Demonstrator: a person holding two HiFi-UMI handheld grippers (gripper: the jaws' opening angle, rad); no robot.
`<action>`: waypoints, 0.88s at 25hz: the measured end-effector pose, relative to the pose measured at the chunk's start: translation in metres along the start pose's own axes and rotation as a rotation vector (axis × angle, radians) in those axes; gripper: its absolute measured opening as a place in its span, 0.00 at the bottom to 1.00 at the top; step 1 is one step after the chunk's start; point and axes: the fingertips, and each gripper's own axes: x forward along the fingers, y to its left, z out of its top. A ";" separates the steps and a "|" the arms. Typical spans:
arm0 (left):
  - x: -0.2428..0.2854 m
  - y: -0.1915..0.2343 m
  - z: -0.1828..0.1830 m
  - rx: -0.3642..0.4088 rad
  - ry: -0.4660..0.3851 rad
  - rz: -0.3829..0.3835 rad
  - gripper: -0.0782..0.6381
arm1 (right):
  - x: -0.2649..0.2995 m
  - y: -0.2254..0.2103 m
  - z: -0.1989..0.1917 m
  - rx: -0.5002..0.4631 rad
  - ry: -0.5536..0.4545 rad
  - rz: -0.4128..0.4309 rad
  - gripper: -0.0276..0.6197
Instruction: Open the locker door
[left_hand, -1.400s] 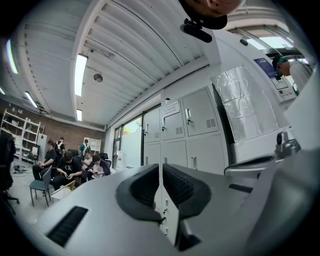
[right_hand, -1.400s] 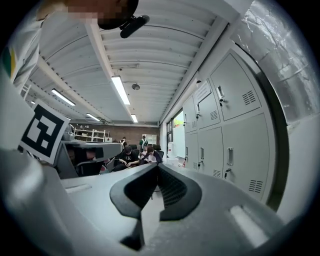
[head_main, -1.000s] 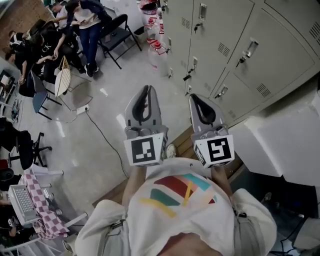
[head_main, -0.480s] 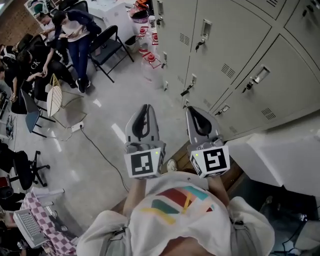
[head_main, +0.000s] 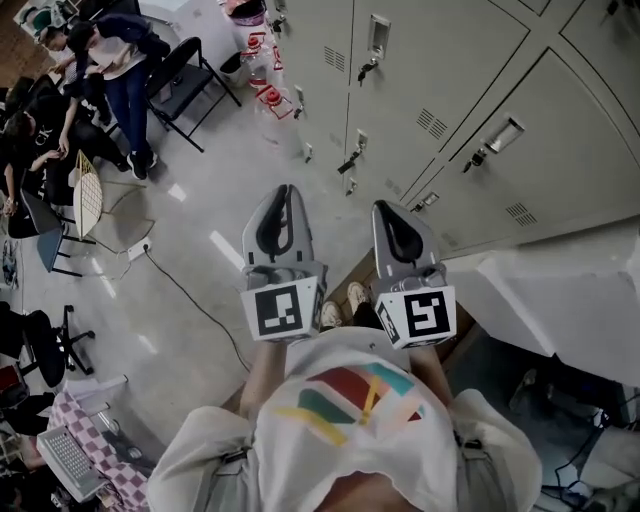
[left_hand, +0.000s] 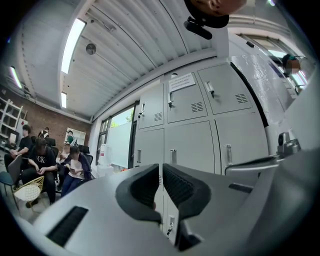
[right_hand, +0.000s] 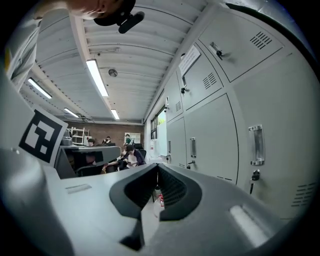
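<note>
A bank of grey lockers (head_main: 440, 90) fills the upper right of the head view, all doors closed, each with a metal handle (head_main: 503, 133) and a small vent. My left gripper (head_main: 284, 192) and right gripper (head_main: 391, 208) are held side by side in front of the person's chest. They point toward the lockers' lower row and are well short of it. Both are shut with nothing between the pads. Straight ahead in the left gripper view stand locker doors (left_hand: 190, 145). In the right gripper view a door handle (right_hand: 257, 145) with a key below it shows at the right.
Several people sit at the upper left beside a black folding chair (head_main: 195, 85). Bottles with red caps (head_main: 270, 100) stand by the locker row. A cable (head_main: 190, 290) runs across the floor. A white counter (head_main: 560, 290) juts out at the right.
The view has moved closer to the lockers, which now take up more of the head view. Both grippers stay shut and side by side, and sit slightly higher in the frame.
</note>
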 end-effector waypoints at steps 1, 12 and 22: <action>0.007 -0.002 0.004 -0.005 0.000 0.013 0.15 | 0.001 -0.007 0.001 -0.002 -0.005 -0.009 0.05; 0.040 -0.037 0.029 -0.002 -0.075 -0.020 0.15 | 0.021 -0.039 0.023 -0.059 -0.055 0.002 0.05; 0.056 -0.050 0.034 0.041 -0.062 -0.048 0.15 | 0.024 -0.057 0.045 -0.078 -0.117 -0.017 0.05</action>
